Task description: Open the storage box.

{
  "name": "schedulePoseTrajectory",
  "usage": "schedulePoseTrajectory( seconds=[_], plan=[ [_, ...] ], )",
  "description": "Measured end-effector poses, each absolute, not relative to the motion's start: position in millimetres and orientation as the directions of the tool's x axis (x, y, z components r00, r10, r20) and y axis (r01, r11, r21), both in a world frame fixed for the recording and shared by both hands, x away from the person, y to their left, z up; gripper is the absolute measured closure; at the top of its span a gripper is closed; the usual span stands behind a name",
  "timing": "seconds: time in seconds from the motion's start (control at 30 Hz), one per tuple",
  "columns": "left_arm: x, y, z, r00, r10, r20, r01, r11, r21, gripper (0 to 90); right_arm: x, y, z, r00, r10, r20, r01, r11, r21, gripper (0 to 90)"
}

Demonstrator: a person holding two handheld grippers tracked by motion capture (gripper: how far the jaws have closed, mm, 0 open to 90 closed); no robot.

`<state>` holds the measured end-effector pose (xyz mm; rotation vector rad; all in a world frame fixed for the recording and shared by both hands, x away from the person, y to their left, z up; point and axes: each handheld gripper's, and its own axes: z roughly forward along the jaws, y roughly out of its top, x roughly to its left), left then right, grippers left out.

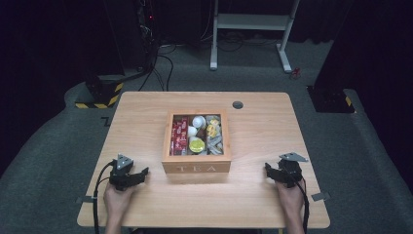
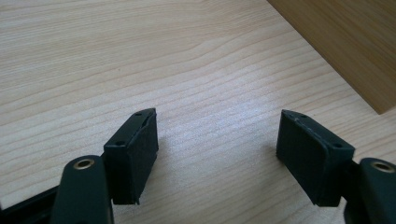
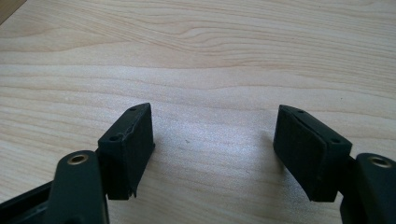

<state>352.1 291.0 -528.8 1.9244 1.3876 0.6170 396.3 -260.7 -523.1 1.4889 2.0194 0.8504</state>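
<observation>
Where the table's (image 1: 146, 105) middle lies, stands an open wooden tea box (image 1: 196, 167), lettered "TEA" on its near wall, square to the near edge. Holds red sachets (image 1: 179, 134) in the left compartment, a white cup-shaped capsule (image 1: 198, 121) and a yellow-lidded one (image 1: 197, 145) in the middle, pale wrapped packets (image 1: 215, 139) with a yellow one on the right. Flanked on the near side by both tools, each resting on bare wood and well apart from the other. Left tool (image 1: 138, 176), just beside the box's near left corner, not touching it: jaws apart, nothing between them, box wall at the upper right of the left gripper view. Right tool (image 1: 272, 171), near the box's right side: jaws likewise apart, nothing held.
</observation>
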Motion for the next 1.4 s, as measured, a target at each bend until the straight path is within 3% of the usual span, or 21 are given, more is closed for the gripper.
schedulePoseTrajectory(
  seconds=[0.67, 1.4],
  plan=[
    [351.3, 284.6, -529.0, 0.348, 0.938, -0.005, 0.631, -0.230, 0.741, 19.8, 395.9, -260.2, -523.0, -0.284, 0.959, -0.017, 0.657, 0.207, 0.725, 29.0],
    [335.1, 282.7, -527.5, 0.429, 0.896, -0.119, 0.603, -0.185, 0.776, 52.7, 395.1, -260.0, -522.9, -0.289, 0.957, -0.017, 0.655, 0.211, 0.726, 29.8]
  ],
)
